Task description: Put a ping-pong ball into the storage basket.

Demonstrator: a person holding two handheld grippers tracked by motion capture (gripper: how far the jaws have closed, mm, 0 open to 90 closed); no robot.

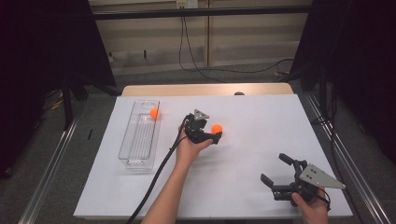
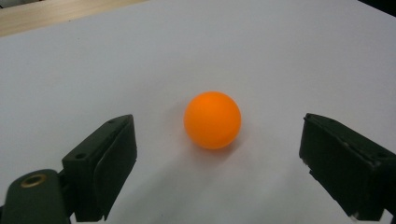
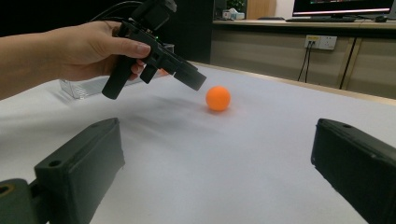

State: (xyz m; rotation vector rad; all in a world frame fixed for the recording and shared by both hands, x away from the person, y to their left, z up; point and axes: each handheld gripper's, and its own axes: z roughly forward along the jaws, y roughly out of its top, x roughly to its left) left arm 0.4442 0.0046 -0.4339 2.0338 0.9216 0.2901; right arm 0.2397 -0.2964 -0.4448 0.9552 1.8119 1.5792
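My right gripper (image 1: 279, 175) sat nearest me, low at the right front of the white table (image 1: 261, 116), its jaws spread wide with nothing between them, idle and well apart from the work. Farther out, my left gripper (image 1: 215, 138) was near the middle of the table with its jaws also wide open and empty. The orange ping-pong ball (image 2: 212, 120) lay on the table straight ahead of those jaws, centred in the gap but still a little beyond the pads (image 2: 114, 158), touching neither. Being round, it gave me no long axis to line up with; what mattered was that it sat dead ahead, so I judged a short push forward would bracket it before closing. My left hand (image 3: 95, 49) was by far the nearer one to it. Beyond and to the left stood the clear plastic bin (image 1: 125, 140), with a second orange ball (image 1: 154, 113) resting at its far end.
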